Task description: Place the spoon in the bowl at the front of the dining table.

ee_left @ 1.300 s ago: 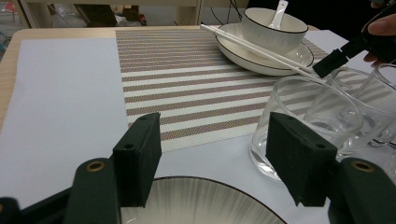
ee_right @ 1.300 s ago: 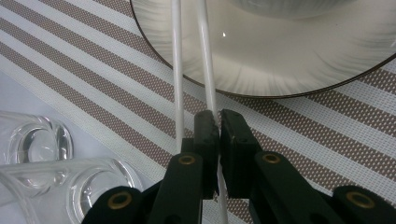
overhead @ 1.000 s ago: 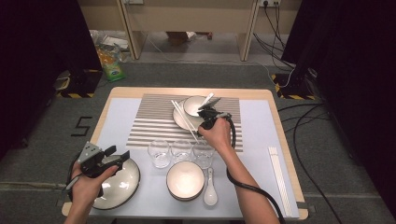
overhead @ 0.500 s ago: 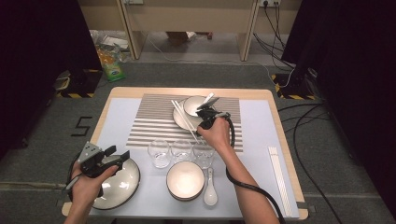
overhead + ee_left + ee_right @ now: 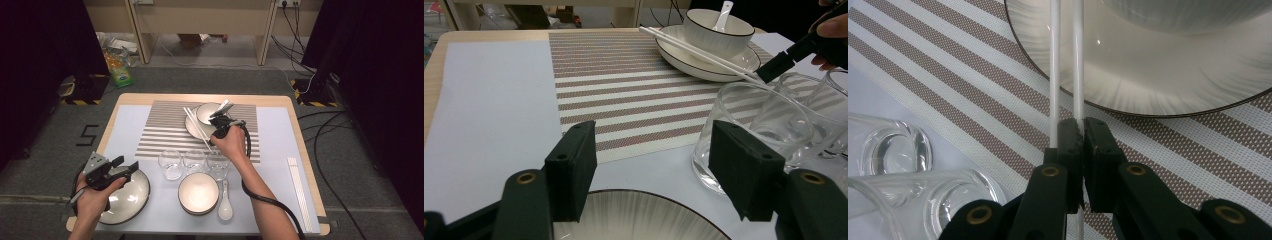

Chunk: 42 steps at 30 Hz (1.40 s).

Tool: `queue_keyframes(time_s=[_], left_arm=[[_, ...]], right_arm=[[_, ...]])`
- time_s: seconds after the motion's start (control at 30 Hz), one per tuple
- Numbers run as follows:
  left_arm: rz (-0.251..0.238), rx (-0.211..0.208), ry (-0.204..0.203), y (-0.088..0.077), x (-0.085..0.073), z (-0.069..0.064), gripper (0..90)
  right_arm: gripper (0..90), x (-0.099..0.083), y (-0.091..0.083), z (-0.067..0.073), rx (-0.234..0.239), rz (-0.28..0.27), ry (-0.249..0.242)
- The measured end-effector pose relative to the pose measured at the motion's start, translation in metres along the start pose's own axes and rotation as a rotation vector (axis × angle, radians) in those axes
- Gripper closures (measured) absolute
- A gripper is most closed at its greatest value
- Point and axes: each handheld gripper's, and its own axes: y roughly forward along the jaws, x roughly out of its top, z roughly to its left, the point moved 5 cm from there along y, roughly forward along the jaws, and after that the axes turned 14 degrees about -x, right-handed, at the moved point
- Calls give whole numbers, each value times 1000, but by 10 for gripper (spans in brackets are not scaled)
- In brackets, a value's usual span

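Jaws of the right gripper (image 5: 1082, 131) are pinching shut on a pair of long thin white chopsticks (image 5: 1077, 60). One stick is squeezed between the black jaws, and the other is lying just beside the left jaw in the right gripper view. The chopsticks are pointing up the frame and resting across the rim of a wide white plate with a dark edge (image 5: 1168, 75). In the high view that plate is sitting near the middle top of the frame, on a brown and white striped mat (image 5: 165, 131), with a small white bowl (image 5: 207, 112) on it and a white spoon (image 5: 724, 10) in the bowl.

Jaws of the left gripper (image 5: 127, 166) are standing wide apart with nothing between them. They are hanging over a second round white plate with a dark rim (image 5: 131, 200) at the lower left of the high view.

Three clear drinking glasses (image 5: 171, 164) are standing in a row in the middle of the tabletop (image 5: 285, 101). Below them are a stack of white bowls (image 5: 198, 192) and another white spoon (image 5: 225, 207) just beside it.
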Motion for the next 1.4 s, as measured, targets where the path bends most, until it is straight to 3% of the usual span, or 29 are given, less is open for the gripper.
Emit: queue_keyframes(time_s=[0.93, 1.4], left_arm=[[-2, 1, 1, -1, 1, 0, 351], [-5, 1, 0, -1, 1, 0, 351]], right_arm=[[858, 0, 2, 2, 7, -7, -13], [735, 6, -6, -2, 18, -44, 40]])
